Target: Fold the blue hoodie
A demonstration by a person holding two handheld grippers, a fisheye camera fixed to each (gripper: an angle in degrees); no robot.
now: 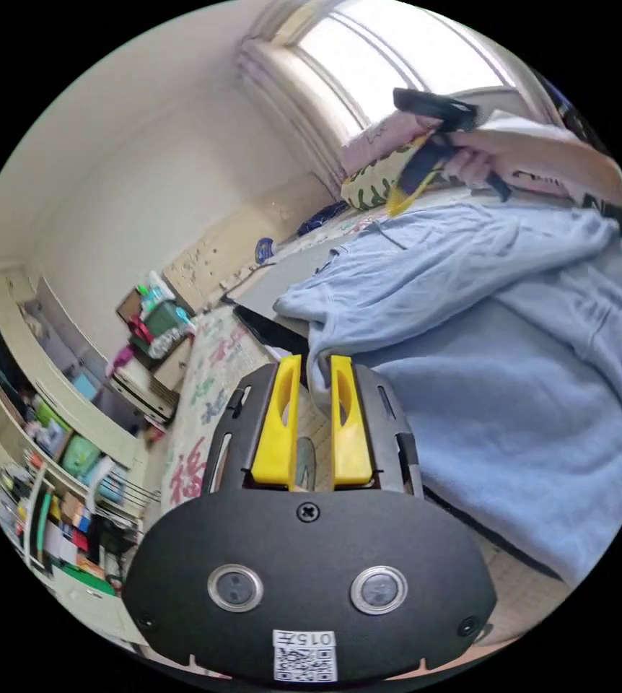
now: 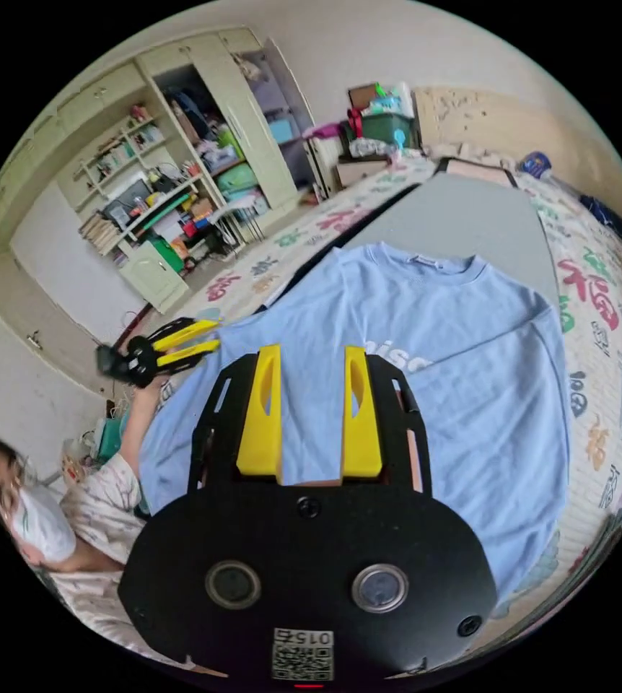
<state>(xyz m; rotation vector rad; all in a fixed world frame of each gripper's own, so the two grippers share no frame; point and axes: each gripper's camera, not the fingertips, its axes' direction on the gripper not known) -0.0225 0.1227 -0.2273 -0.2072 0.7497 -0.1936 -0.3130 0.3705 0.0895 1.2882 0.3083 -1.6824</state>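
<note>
The light blue hoodie (image 2: 470, 375) lies spread on a grey board (image 2: 470, 216), neck away from me, white lettering facing up. In the left gripper view the hoodie (image 1: 527, 346) is bunched into folds on the right. My left gripper (image 1: 314, 364) has its yellow jaws nearly together, pinching an edge of the fabric at their tips. That same left gripper (image 2: 217, 334) sits at the garment's left side in a person's hand. My right gripper (image 2: 311, 357) hovers open above the chest. The right gripper (image 1: 406, 189) hangs high over the cloth, held by a hand.
The board rests on a patterned mat (image 2: 599, 303). Open wardrobe shelves (image 2: 181, 166) with clutter and a green box (image 2: 387, 126) stand beyond. A bright window (image 1: 397, 58) and pillows (image 1: 376, 180) are at the far side. A person (image 2: 73, 505) sits at the lower left.
</note>
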